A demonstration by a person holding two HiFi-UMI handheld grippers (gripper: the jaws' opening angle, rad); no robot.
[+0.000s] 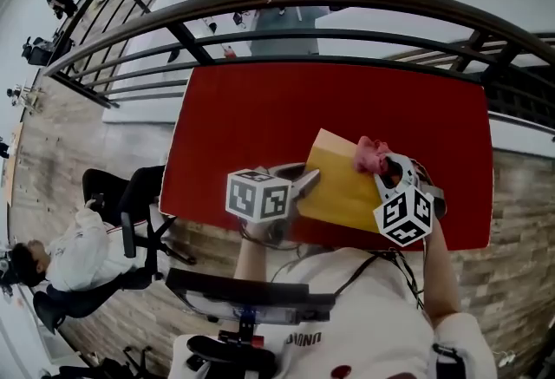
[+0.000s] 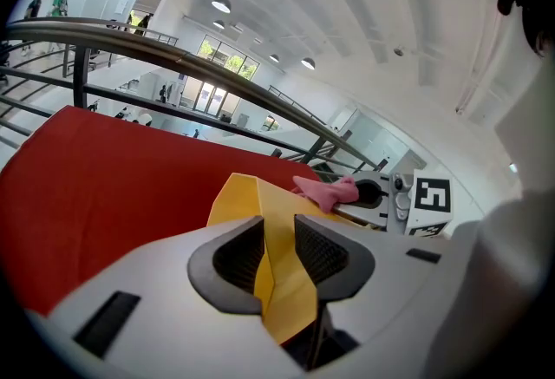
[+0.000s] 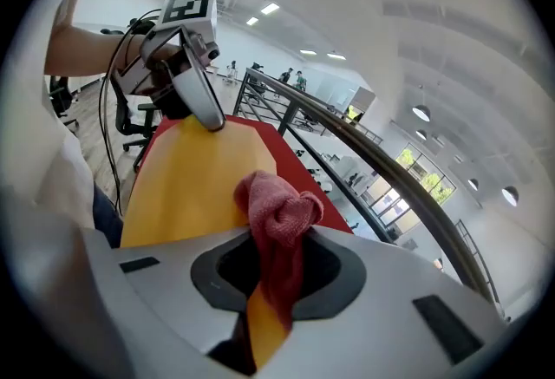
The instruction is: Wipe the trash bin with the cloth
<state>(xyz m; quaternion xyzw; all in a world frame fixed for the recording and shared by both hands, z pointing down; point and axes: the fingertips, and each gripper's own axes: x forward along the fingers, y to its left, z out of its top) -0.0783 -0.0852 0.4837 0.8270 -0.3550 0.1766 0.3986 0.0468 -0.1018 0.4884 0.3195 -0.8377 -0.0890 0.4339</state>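
Note:
A yellow trash bin lies tilted over the near edge of the red table. My left gripper is shut on the bin's left wall, and the yellow panel runs between its black pads. My right gripper is shut on a bunched pink cloth at the bin's upper right corner. In the right gripper view the cloth bulges above the jaws and rests against the yellow bin. In the left gripper view the cloth shows beyond the bin's far edge.
A dark metal railing curves behind the table, with a lower floor beyond it. A person in white sits on an office chair at the left. A black chair stands under me.

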